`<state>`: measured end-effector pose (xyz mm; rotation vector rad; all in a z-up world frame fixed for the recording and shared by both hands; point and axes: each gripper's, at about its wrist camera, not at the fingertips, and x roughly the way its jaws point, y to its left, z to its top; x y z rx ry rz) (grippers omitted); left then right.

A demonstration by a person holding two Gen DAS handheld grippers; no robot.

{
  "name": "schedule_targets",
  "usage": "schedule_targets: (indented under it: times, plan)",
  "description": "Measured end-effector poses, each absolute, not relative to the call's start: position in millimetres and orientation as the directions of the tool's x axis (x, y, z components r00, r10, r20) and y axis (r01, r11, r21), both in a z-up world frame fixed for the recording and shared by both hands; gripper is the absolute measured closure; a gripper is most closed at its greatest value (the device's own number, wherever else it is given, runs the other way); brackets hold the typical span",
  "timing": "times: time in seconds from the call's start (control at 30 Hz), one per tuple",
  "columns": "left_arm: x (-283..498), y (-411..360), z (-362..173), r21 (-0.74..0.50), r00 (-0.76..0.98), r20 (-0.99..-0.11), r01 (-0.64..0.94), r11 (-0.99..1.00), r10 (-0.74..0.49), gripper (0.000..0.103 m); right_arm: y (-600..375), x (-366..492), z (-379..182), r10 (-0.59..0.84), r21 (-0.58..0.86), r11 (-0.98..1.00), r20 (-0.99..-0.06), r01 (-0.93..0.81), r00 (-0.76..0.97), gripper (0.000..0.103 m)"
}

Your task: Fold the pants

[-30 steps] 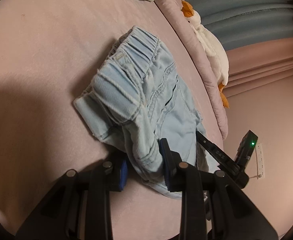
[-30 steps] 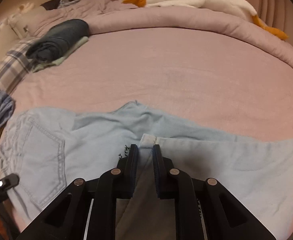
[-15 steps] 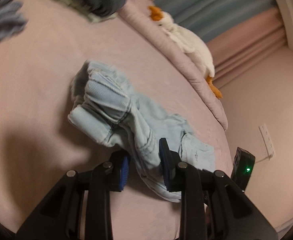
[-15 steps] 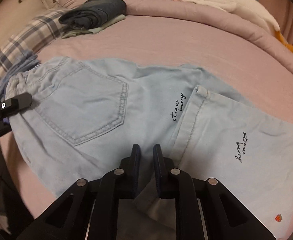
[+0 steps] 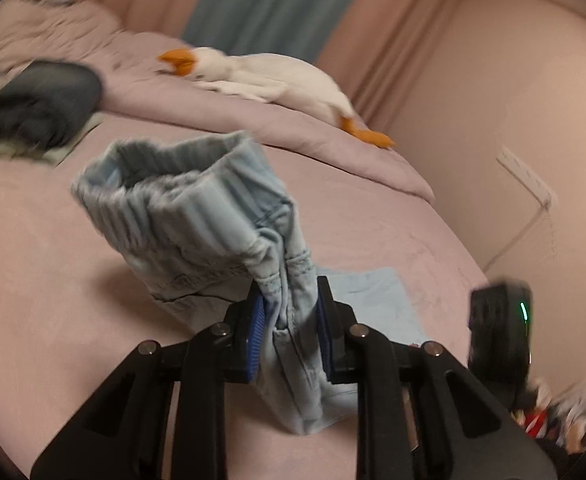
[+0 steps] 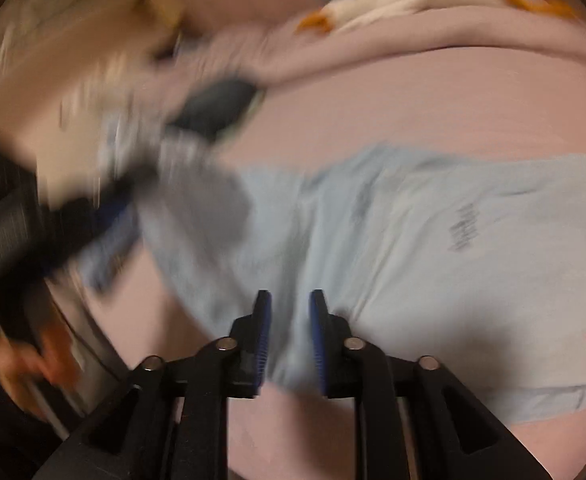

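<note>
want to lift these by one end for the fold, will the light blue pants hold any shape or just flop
Probably flop: the waistband of the light blue pants sags and bunches where the left gripper pinches it. They look light, since one narrow pinch carries the raised end. The legs will likely drag and wrinkle: they lie flat on the bed in front of the right gripper.

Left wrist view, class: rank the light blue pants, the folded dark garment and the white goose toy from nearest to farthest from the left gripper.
1. Light blue pants: clamped in the left gripper, waistband raised above the bed.
2. Folded dark garment: far left on the bed, blurred.
3. White goose toy: along the back, on the rolled quilt.
</note>
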<state>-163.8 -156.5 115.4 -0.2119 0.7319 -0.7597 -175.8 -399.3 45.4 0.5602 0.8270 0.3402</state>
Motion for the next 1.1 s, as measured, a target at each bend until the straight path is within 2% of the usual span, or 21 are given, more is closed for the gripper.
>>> schedule_targets:
  times: [0.03, 0.07, 0.17, 0.3, 0.37, 0.43, 0.47, 0.5, 0.53, 0.6, 0.7, 0.73, 0.77, 0.8, 0.83, 0.87, 0.93, 1.1]
  plan:
    - [-165, -165, 115, -0.416, 0.485, -0.527, 0.569, 0.71, -0.698, 0.081, -421, -175, 40, 0.516, 0.676, 0.737, -0.543, -0.02, 0.662, 0.049]
    - [-168, -177, 113, -0.399, 0.468, -0.534, 0.594, 0.698, -0.704, 0.081, -437, -175, 32, 0.541, 0.748, 0.663, -0.498, 0.02, 0.678, 0.038]
    - [-179, -211, 106, -0.346, 0.41, -0.558, 0.674, 0.652, -0.721, 0.082, -476, -173, -1, 0.63, 0.946, 0.323, -0.236, 0.027, 0.74, 0.038]
    - [-189, -251, 87, -0.274, 0.337, -0.623, 0.752, 0.6, -0.706, 0.08, -495, -180, -28, 0.611, 0.997, 0.078, -0.045, -0.003, 0.79, 0.038]
    - [-191, -268, 69, -0.262, 0.287, -0.674, 0.769, 0.584, -0.681, 0.078, -502, -192, -38, 0.575, 0.998, -0.034, 0.057, -0.046, 0.816, 0.034]
    - [-190, -278, 55, -0.271, 0.243, -0.717, 0.767, 0.582, -0.654, 0.077, -510, -204, -44, 0.54, 0.994, -0.095, 0.103, -0.061, 0.836, 0.031]
    - [-191, -280, 48, -0.27, 0.228, -0.731, 0.769, 0.579, -0.643, 0.074, -513, -208, -49, 0.534, 0.994, -0.102, 0.083, -0.033, 0.841, 0.024]
    - [-196, -279, 46, -0.264, 0.23, -0.73, 0.774, 0.575, -0.644, 0.071, -514, -210, -53, 0.545, 0.996, -0.083, 0.03, 0.018, 0.838, 0.024]
    - [-196, -277, 47, -0.265, 0.231, -0.725, 0.776, 0.572, -0.649, 0.069, -503, -207, -54, 0.554, 0.997, -0.077, 0.024, 0.023, 0.832, 0.024]
    - [-195, -267, 52, -0.321, 0.204, -0.705, 0.762, 0.562, -0.679, 0.052, -502, -209, -49, 0.567, 0.999, -0.042, -0.004, 0.034, 0.823, 0.024]
    - [-197, -239, 58, -0.409, 0.192, -0.665, 0.715, 0.567, -0.722, 0.04, -491, -200, -29, 0.59, 0.981, 0.159, -0.183, 0.109, 0.787, 0.024]
    - [-199, -231, 59, -0.42, 0.201, -0.662, 0.699, 0.579, -0.722, 0.039, -489, -199, -24, 0.589, 0.964, 0.231, -0.247, 0.134, 0.769, 0.027]
    - [-198, -217, 57, -0.442, 0.208, -0.658, 0.671, 0.595, -0.724, 0.039, -479, -195, -16, 0.568, 0.922, 0.343, -0.356, 0.179, 0.742, 0.037]
    - [-200, -205, 56, -0.467, 0.21, -0.65, 0.648, 0.602, -0.73, 0.039, -475, -191, -14, 0.551, 0.89, 0.407, -0.418, 0.204, 0.722, 0.043]
    - [-199, -195, 54, -0.493, 0.214, -0.641, 0.621, 0.609, -0.737, 0.039, -469, -188, -14, 0.531, 0.854, 0.469, -0.476, 0.225, 0.701, 0.06]
    - [-198, -190, 54, -0.514, 0.218, -0.636, 0.597, 0.616, -0.741, 0.039, -463, -187, -13, 0.515, 0.83, 0.508, -0.507, 0.23, 0.691, 0.068]
    - [-201, -172, 52, -0.528, 0.242, -0.644, 0.546, 0.651, -0.726, 0.034, -465, -186, -15, 0.5, 0.816, 0.53, -0.521, 0.231, 0.692, 0.072]
    - [-193, -146, 42, -0.599, 0.243, -0.644, 0.431, 0.675, -0.726, 0.034, -477, -196, 6, 0.41, 0.772, 0.599, -0.523, 0.212, 0.747, 0.077]
